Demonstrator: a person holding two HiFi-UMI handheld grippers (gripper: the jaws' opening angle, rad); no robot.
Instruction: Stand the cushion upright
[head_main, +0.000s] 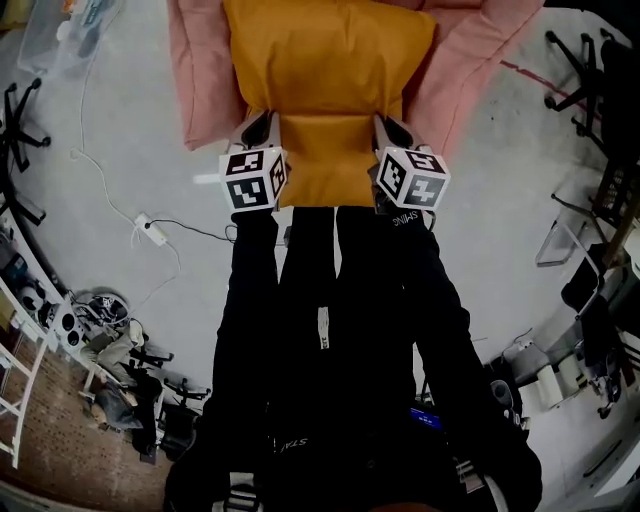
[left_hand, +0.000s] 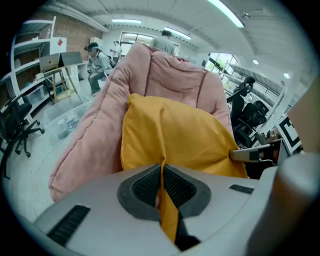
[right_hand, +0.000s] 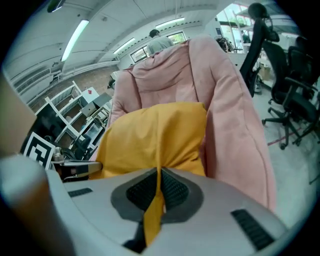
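open-plan lab, pale grey floor (head_main: 120, 130), strip lights overhead, shelving (left_hand: 30, 55) against a brick wall far left in the left gripper view. black office chairs (right_hand: 292, 80) off to the right. white power strip (head_main: 152, 232) with its cable on the floor at left. a couple of people far back, one seated (left_hand: 97, 57).

big pink padded seat (head_main: 205, 70) on the floor straight ahead, backrest and side wings raised. orange cushion (head_main: 330, 60) in the middle of it, leaning back on the pink backrest, top edge below the backrest's top. near end of the cushion narrower, bunched between the two grippers.

left gripper (head_main: 264, 122) clenched on the near-left edge of the cushion, thin fold of orange fabric pinched between the pads (left_hand: 145, 185). right gripper (head_main: 386, 124) clenched the same way on the near-right edge, orange fold squeezed between its pads too. marker cubes (head_main: 254, 178) side by side, about level with each other, both grippers aimed down and away.

black sleeves (head_main: 255, 290) below the cubes. bottom edge of the cushion hidden behind grippers and sleeves, so possibly lifted off the seat, not certain.
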